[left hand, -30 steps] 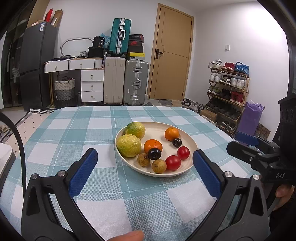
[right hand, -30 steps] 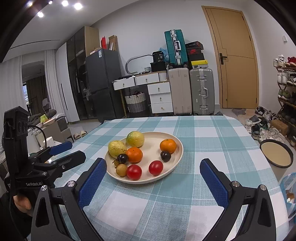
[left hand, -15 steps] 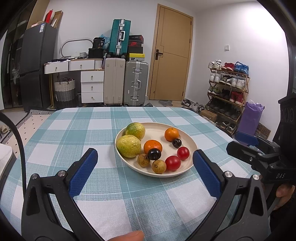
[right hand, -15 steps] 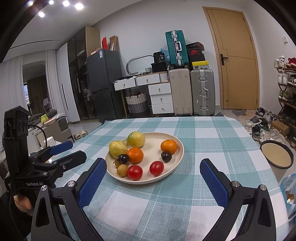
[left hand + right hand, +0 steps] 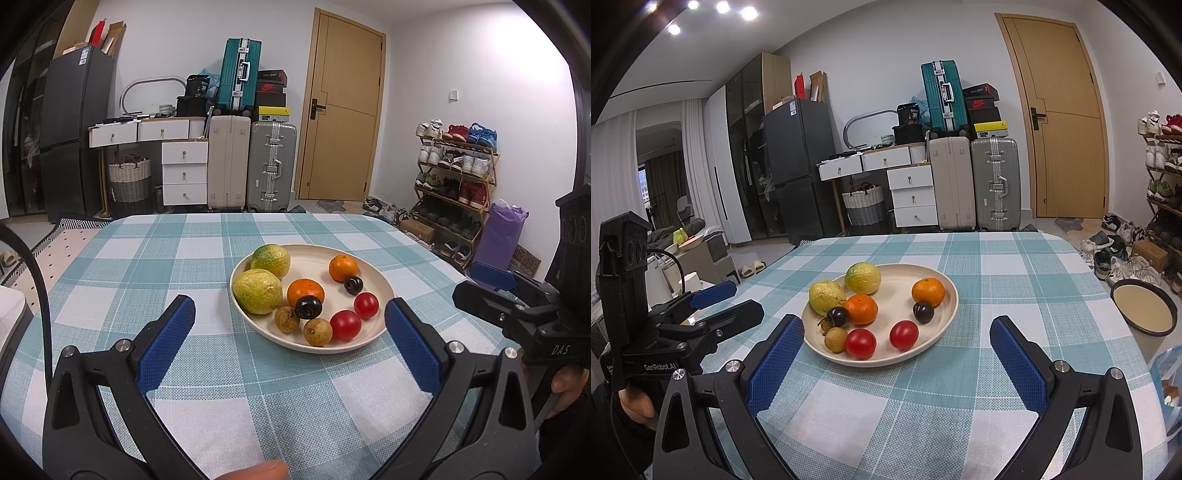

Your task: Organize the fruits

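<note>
At the left, the left gripper [image 5: 290, 334] hovers low over the checked tablecloth [image 5: 155, 273], its blue-padded fingers [image 5: 166, 341] spread wide with nothing between them. Just ahead of it sits the cream plate [image 5: 384, 291], which holds all the fruit. On the plate's left side lie two yellow-green citrus fruits, the nearer citrus [image 5: 258, 291] by the rim and the farther citrus [image 5: 270, 260] just behind it. Toward the middle an orange [image 5: 306, 291] rests with a dark plum [image 5: 308, 307] touching its front, and two small brown longans [image 5: 286, 319] lie at the near rim. Farther right a second orange [image 5: 343, 268] sits at the back with a second dark plum [image 5: 353, 285] just in front of it, and two red tomatoes [image 5: 345, 325] lie near the front right rim. At the right, the right gripper [image 5: 897, 360] is held over the cloth just short of the plate, its fingers [image 5: 1019, 363] likewise wide apart and empty; a hand [image 5: 567, 384] grips its handle. Beyond the table's right edge stands a dark-rimmed round basin [image 5: 1144, 306].
</note>
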